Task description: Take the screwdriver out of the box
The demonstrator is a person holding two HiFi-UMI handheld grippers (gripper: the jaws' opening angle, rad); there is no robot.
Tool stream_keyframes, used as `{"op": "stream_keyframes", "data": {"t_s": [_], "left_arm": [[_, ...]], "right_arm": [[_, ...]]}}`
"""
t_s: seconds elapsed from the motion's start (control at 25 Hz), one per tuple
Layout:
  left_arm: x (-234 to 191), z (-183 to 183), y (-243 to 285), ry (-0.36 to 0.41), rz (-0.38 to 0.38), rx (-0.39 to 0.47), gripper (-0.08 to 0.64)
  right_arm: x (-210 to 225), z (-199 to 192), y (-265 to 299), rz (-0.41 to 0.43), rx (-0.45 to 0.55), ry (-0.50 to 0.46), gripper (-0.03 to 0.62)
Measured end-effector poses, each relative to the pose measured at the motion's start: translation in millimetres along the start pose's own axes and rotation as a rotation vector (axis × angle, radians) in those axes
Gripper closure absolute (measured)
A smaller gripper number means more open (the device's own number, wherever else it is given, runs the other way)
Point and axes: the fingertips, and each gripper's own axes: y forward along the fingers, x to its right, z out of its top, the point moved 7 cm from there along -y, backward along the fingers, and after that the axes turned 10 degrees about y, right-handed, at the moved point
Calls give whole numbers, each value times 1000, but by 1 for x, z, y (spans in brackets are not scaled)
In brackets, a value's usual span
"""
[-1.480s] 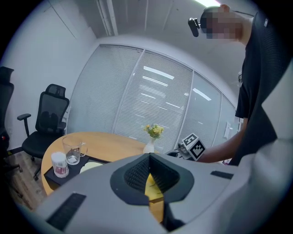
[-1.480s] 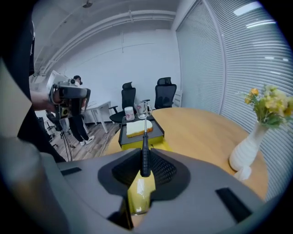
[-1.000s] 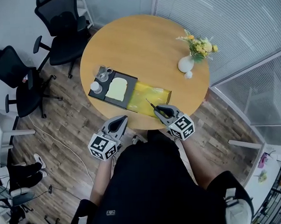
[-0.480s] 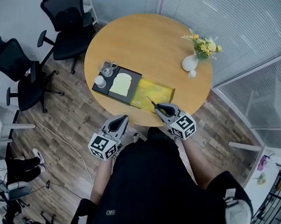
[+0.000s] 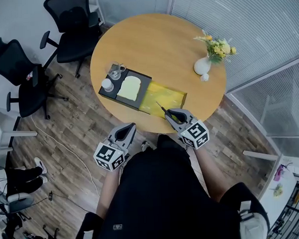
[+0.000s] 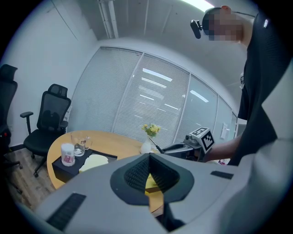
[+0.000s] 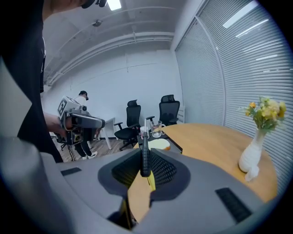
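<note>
My right gripper is shut on the black handle of a screwdriver. It hangs over the table's near edge, just in front of the box's yellow part. The thin shaft points up and away toward the box. In the right gripper view the screwdriver handle stands between the pads with its shaft rising above them. The black box holds a pale insert. My left gripper is shut with nothing in it, below the table edge and left of the right one.
A glass and a white cup stand at the box's left end. A white vase with yellow flowers is at the round wooden table's right side. Two black office chairs stand on the floor at the left.
The right gripper with the screwdriver has drawn slightly back from the yellow part of the box toward the person. The left gripper has shifted little.
</note>
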Motion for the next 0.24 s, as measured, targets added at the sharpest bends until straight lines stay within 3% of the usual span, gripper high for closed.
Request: {"op": "stream_keyframes", "data": {"t_s": [0.24], "left_arm": [[-3,0,-6,-2,8,0,554]], "right_arm": [[0,-4,2,-7,-13,4,531]]}}
